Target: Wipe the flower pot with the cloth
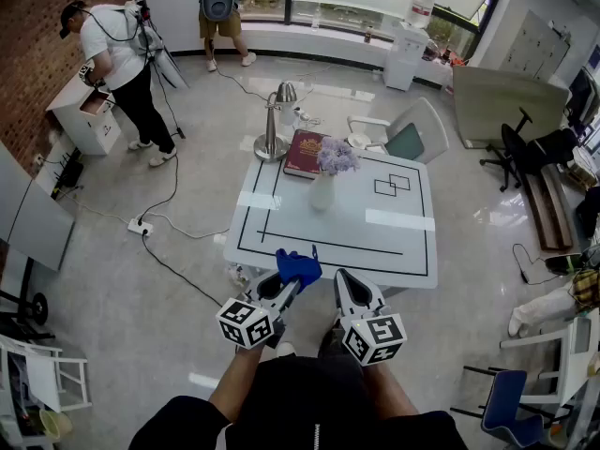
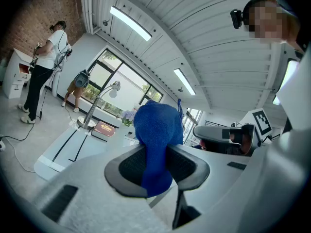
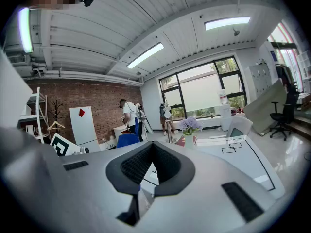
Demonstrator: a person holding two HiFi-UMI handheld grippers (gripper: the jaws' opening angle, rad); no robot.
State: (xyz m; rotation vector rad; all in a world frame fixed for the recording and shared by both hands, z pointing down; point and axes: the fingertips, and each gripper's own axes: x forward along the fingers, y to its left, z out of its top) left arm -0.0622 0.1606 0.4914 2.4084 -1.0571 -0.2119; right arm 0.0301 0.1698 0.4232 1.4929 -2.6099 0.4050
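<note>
The flower pot [image 1: 322, 191] is a small white vase with purple flowers, standing upright near the far middle of the white table [image 1: 394, 242]. It also shows far off as the flower pot [image 2: 128, 116] and the flower pot [image 3: 188, 138]. My left gripper [image 1: 292, 282] is shut on a bunched blue cloth [image 1: 298, 266], held just off the table's near edge. In the left gripper view the cloth [image 2: 156, 130] bulges out between the jaws of that gripper [image 2: 158, 152]. My right gripper [image 1: 343, 282] hangs beside it, jaws together and holding nothing, also seen as the right gripper [image 3: 153, 152].
A red book [image 1: 304, 153] and a silver desk lamp [image 1: 273, 125] stand behind the pot at the far left corner. A pale chair [image 1: 411, 137] is at the table's far right. Two people [image 1: 122, 64] work by the brick wall. Cables [image 1: 169, 223] lie on the floor to the left.
</note>
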